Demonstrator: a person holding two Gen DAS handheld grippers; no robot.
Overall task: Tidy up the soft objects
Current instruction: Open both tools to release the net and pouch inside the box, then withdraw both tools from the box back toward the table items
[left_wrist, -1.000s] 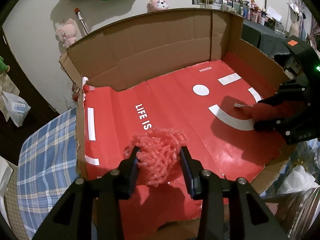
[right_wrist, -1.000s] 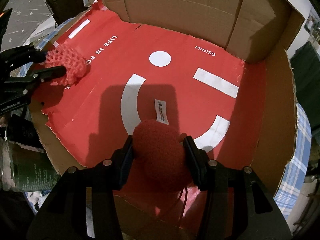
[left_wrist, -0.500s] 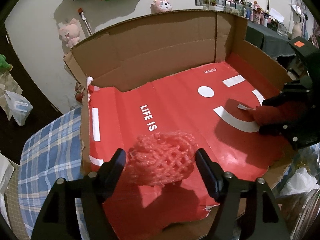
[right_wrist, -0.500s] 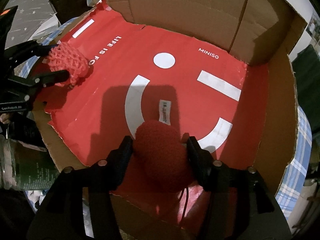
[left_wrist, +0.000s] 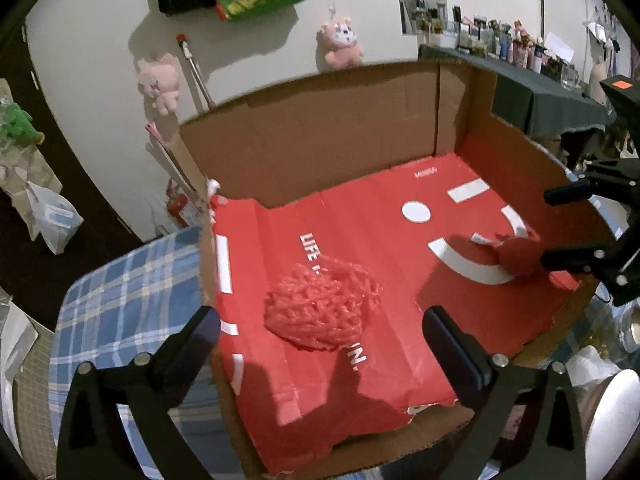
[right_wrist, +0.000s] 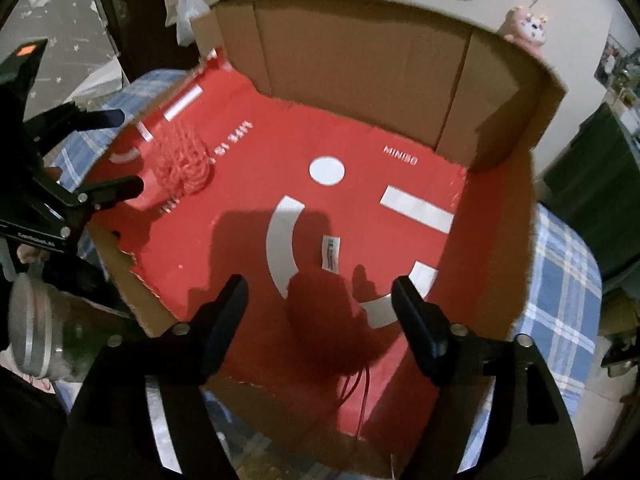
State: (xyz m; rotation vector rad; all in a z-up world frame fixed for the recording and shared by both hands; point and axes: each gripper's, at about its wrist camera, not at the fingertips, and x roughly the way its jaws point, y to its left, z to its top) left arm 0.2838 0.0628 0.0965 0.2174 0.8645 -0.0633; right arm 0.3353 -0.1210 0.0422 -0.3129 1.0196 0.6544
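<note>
A cardboard box (left_wrist: 320, 136) lined with a red printed sheet (right_wrist: 400, 240) fills both views. A pink-red knitted mesh puff (left_wrist: 320, 304) lies on the liner near its left side. My left gripper (left_wrist: 320, 320) straddles it, jaws opening wide, and neither pad touches it. In the right wrist view the puff (right_wrist: 182, 160) sits past the left gripper (right_wrist: 120, 150). A dark red fuzzy ball (right_wrist: 328, 320) with a white tag (right_wrist: 331, 254) rests near the front edge. My right gripper (right_wrist: 320, 286) hangs over it with jaws opening, pads apart from it.
The box stands on a blue plaid cloth (left_wrist: 120, 300). Pink plush toys (left_wrist: 158, 84) hang on the white wall behind. A metal-lidded jar (right_wrist: 32, 328) sits by the box's near corner. A dark table with small items (left_wrist: 540, 100) stands at the far right.
Both grippers went from shut on their soft objects to open and let them go. Both have lifted a little. The puff and the fuzzy ball now lie free on the red liner.
</note>
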